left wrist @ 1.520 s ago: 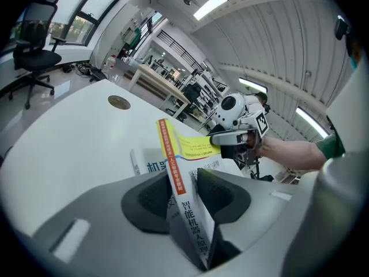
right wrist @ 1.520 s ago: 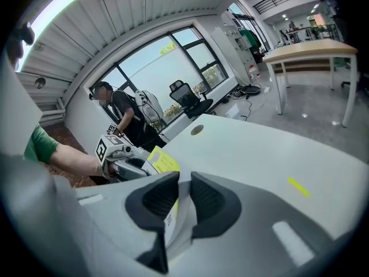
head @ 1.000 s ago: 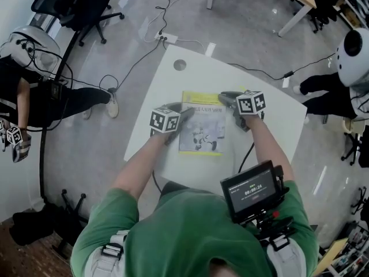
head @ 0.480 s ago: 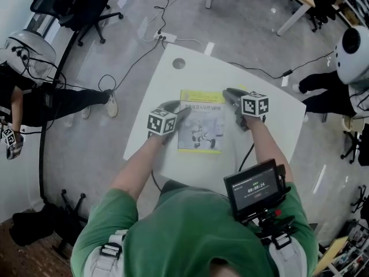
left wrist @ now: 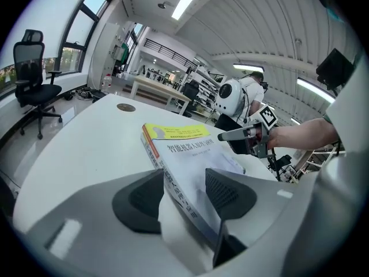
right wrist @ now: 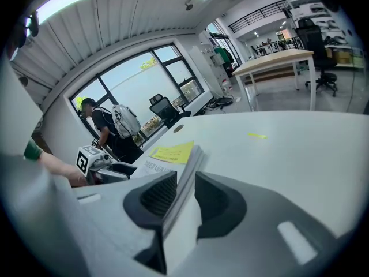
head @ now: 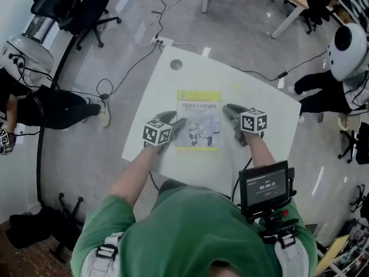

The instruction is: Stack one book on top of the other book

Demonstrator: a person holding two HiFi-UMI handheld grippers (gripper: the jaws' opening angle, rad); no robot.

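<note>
Flanking the book (head: 199,120), one per side: L gripper (head: 177,124) & R gripper (head: 228,109). Both are on bare forearms reaching fwd from green sleeves, and both tilt down toward the table (head: 253,91).

1. Book: lies flat near table ctr, cover up, yellow band at far end. Can't tell whether a second vol. sits beneath it.
2. L gripper (left wrist: 184,178): jaws wide apart, have just been opening. The book's spine-side corner sits in the gap and the pads aren't pressing it. Nothing held.
3. R gripper (right wrist: 185,180): jaws partly apart, also just been opening. The book's page edge runs into the gap, w/ no clamp on it. Nothing held.

Head view only: screen unit (head: 265,186) at the person's chest; office chair (head: 86,10) on the floor beyond the table.
L gripper view only: print along the book's spine; R gripper seen side-on at the book's far edge, w/ the hand behind it.
R gripper view only: person w/ backpack (right wrist: 106,128) by the windows.
Also on the table, past the book: grommet hole (head: 176,64) & yellow scrap (head: 237,86).
</note>
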